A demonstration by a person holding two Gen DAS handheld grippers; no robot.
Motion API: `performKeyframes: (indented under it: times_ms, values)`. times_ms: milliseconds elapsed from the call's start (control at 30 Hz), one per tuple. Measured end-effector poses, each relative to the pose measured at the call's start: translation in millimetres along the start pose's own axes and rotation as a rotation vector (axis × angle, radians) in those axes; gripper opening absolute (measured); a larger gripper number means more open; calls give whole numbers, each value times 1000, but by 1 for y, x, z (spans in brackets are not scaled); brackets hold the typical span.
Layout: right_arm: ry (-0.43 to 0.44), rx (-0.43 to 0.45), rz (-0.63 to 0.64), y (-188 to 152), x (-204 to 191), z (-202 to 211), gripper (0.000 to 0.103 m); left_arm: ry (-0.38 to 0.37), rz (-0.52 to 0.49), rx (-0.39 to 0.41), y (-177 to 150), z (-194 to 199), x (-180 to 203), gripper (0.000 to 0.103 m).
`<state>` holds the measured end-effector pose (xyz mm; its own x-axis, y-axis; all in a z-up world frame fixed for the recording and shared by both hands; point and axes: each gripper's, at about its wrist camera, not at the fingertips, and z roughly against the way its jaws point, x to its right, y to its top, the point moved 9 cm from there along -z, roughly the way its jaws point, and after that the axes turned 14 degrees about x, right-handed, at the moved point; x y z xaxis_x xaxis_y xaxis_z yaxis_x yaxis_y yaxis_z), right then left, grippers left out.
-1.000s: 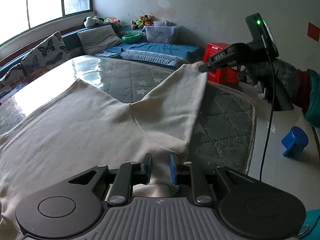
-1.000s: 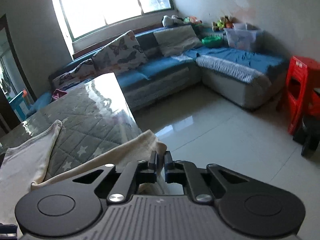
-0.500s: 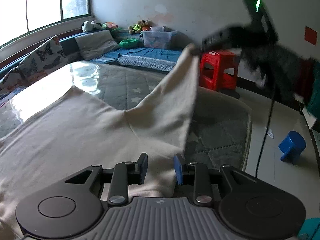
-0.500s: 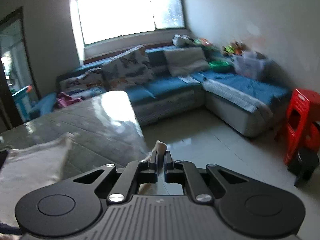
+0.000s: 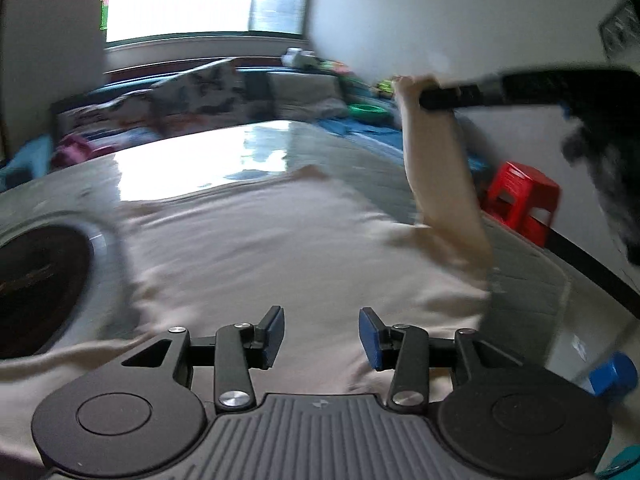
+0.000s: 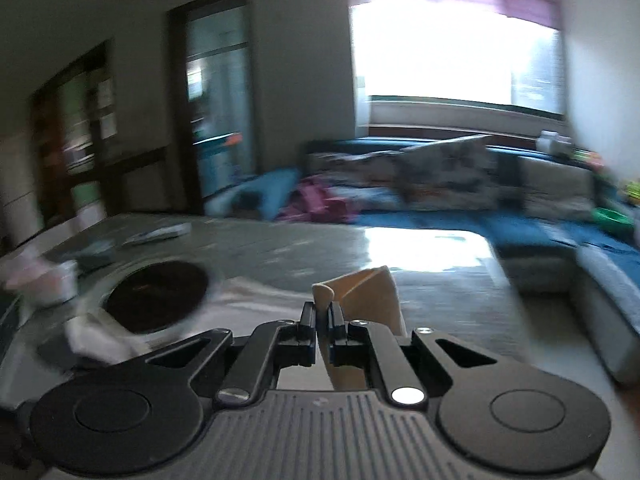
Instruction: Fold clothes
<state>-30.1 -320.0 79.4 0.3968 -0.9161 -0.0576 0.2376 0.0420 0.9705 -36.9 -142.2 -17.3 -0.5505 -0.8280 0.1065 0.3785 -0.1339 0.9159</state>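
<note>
Your left gripper [image 5: 322, 334] hovers just above the cream garment [image 5: 288, 240], its blue pads [image 5: 370, 340] standing apart with nothing pinched between them; the jaws have just been opening, and the cloth under them lies loose. The garment is spread over most of the near half of the quilted table cover [image 5: 520, 280], which has a star pattern and a pale border on the right edge.

Your right gripper [image 6: 323, 318] is clamped on the end of a sleeve [image 6: 372, 296], with a small fold of cream cloth poking up between the closed pads. In the left wrist view that same gripper [image 5: 424, 98] sits high at the far right and the sleeve [image 5: 440, 184] hangs from it in a taut strip down to the body of the garment, lifted clear of the table.

A round black disc in a pale ring [image 5: 36, 284] lies on the table at the left, touching the garment's edge. Beyond the table runs a blue sofa [image 6: 520, 224] with patterned cushions under a bright window [image 6: 452, 52]. A red plastic stool [image 5: 520, 200] stands on the floor to the right, and a small blue stool [image 5: 612, 372] sits nearer. Both views are blurred.
</note>
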Motion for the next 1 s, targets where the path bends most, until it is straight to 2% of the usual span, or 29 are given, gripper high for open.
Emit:
performKeyframes:
  times_ms: [133, 267, 367, 467, 500, 567, 600, 667, 733, 900, 967, 1000]
  values:
    - [141, -80, 26, -26, -59, -32, 5, 84, 61, 16, -2, 16, -31, 45]
    - [231, -162, 64, -61, -103, -53, 5, 139, 98, 22, -5, 26, -49, 45]
    - [274, -205, 74, -80, -118, -54, 12, 160, 111, 26, -4, 31, -55, 45]
    - [280, -205, 75, -83, -115, -43, 21, 165, 112, 28, -1, 33, -56, 45]
    - [272, -200, 70, -81, -110, -38, 22, 165, 112, 28, -1, 34, -55, 45]
    - [236, -186, 51, -80, -94, -26, 33, 157, 115, 32, 2, 32, -50, 45]
    - [206, -180, 45, -80, -83, -19, 41, 149, 114, 37, 4, 31, -47, 45]
    - [127, -178, 49, -83, -56, -4, 44, 131, 112, 48, 8, 27, -41, 45]
    - [45, -195, 63, -92, -30, 9, 51, 106, 99, 51, 10, 23, -31, 44]
    - [-105, -225, 38, -111, 22, 29, 51, 51, 75, 40, 12, 6, -10, 43]
    - [-129, -206, 5, -112, 32, 32, 49, 33, 72, 28, 9, 0, -2, 43]
    - [-125, -193, -24, -111, 35, 34, 43, 28, 71, 19, 6, -2, 1, 43]
